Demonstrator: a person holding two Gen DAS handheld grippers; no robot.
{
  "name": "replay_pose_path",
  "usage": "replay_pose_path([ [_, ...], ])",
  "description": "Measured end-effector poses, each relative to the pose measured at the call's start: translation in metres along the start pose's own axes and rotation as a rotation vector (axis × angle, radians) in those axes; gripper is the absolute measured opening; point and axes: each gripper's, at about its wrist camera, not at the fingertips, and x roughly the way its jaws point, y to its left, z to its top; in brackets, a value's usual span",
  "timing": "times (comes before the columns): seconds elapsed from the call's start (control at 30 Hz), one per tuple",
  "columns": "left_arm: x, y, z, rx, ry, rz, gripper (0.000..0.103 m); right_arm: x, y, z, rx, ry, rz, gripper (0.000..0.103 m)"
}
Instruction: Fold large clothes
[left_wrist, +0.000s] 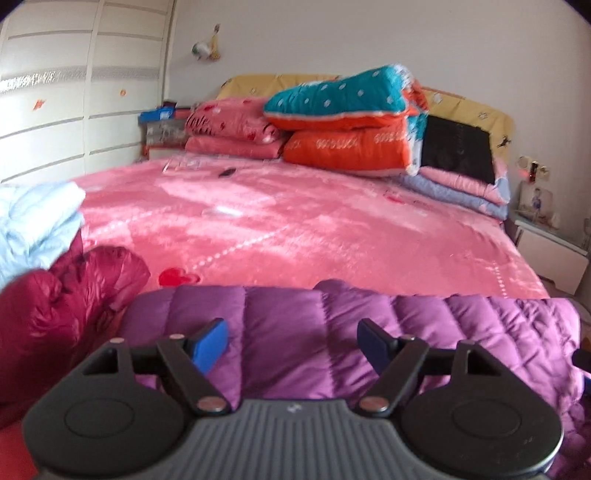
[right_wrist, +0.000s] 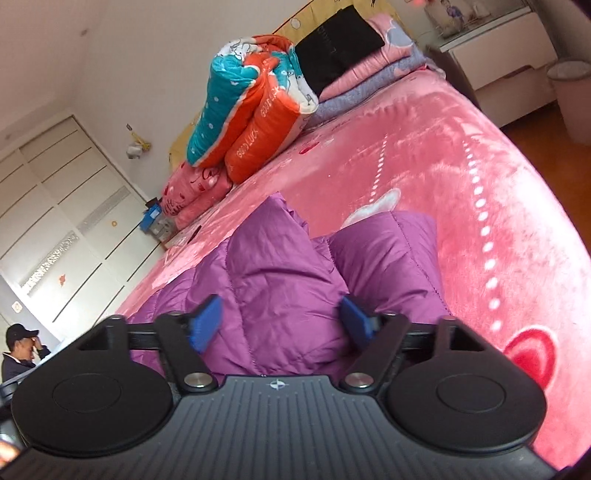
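Left gripper (left_wrist: 291, 341): jaws stand wide apart, nothing clamped. Its blue pads (left_wrist: 211, 345) hang above the purple down jacket (left_wrist: 369, 332), clear of the fabric as far as I can see.

Right gripper (right_wrist: 277, 325): jaws partly open. A puffy fold of the same jacket (right_wrist: 280, 280) sits between the pads (right_wrist: 205, 325). The right-hand pad looks tucked against the quilting; the left one seems just off it. I can't tell from this view whether the pads actually press on it, so I'm not calling it a grip.

Jacket location: lying across the near edge of the bed, on the pink plush blanket (left_wrist: 295, 229). From the left wrist view it spreads flat and wide across the foot of the bed. From the right wrist view the end nearest that gripper is bunched into two raised lumps.

Beside it on the left: a dark red padded garment (left_wrist: 74, 295), touching the jacket's edge, with a pale blue folded item (left_wrist: 37, 218) stacked behind it.

Far end of the bed: a stack of folded quilts (left_wrist: 351, 122), teal and orange on top, pink ones beside, plus a black item (left_wrist: 458, 151) leaning on the headboard.

White wardrobe (left_wrist: 55, 92) on the left wall, a nightstand (left_wrist: 554, 254) on the right. The right wrist view is rolled heavily; a person in a dark cap (right_wrist: 22, 347) sits at its lower left edge.
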Motion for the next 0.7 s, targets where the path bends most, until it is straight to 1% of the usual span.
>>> replay_pose_path([
  [0.03,0.002,0.002,-0.002,-0.002,0.008,0.012,0.077,0.002,0.001,0.000,-0.001,0.020,0.006,0.057],
  [0.07,0.004,0.005,-0.004,-0.007,0.016,0.018,0.077,0.006,0.002,0.000,0.000,0.045,0.019,0.043],
  [0.1,0.004,0.007,-0.006,-0.014,0.020,0.017,0.077,0.006,0.004,0.000,-0.005,0.067,0.029,0.034],
  [0.17,0.003,0.011,-0.008,-0.022,0.026,0.016,0.078,0.003,0.014,0.000,-0.059,0.085,0.020,0.028],
  [0.2,0.003,0.012,-0.009,-0.020,0.030,0.018,0.078,-0.001,0.019,0.000,-0.083,0.085,0.010,0.027],
  [0.3,0.001,0.012,-0.012,0.003,0.043,0.016,0.078,-0.019,0.027,0.004,-0.079,0.077,0.001,0.026],
  [0.4,-0.001,0.010,-0.017,0.038,0.056,0.020,0.078,-0.033,0.025,0.001,-0.074,0.084,-0.039,0.026],
  [0.53,-0.004,0.008,-0.025,0.058,0.070,0.019,0.080,-0.029,0.013,-0.013,-0.081,0.141,-0.115,0.025],
  [0.6,-0.005,0.004,-0.028,0.086,0.069,0.030,0.080,-0.025,0.010,-0.016,-0.077,0.152,-0.123,0.028],
  [0.63,-0.006,0.002,-0.028,0.096,0.069,0.037,0.080,-0.025,0.011,-0.015,-0.081,0.145,-0.130,0.030],
  [0.67,-0.007,0.000,-0.027,0.104,0.069,0.040,0.080,-0.026,0.011,-0.014,-0.085,0.137,-0.145,0.041],
  [0.7,-0.008,-0.001,-0.026,0.110,0.067,0.044,0.080,-0.028,0.013,-0.013,-0.090,0.124,-0.157,0.048],
])
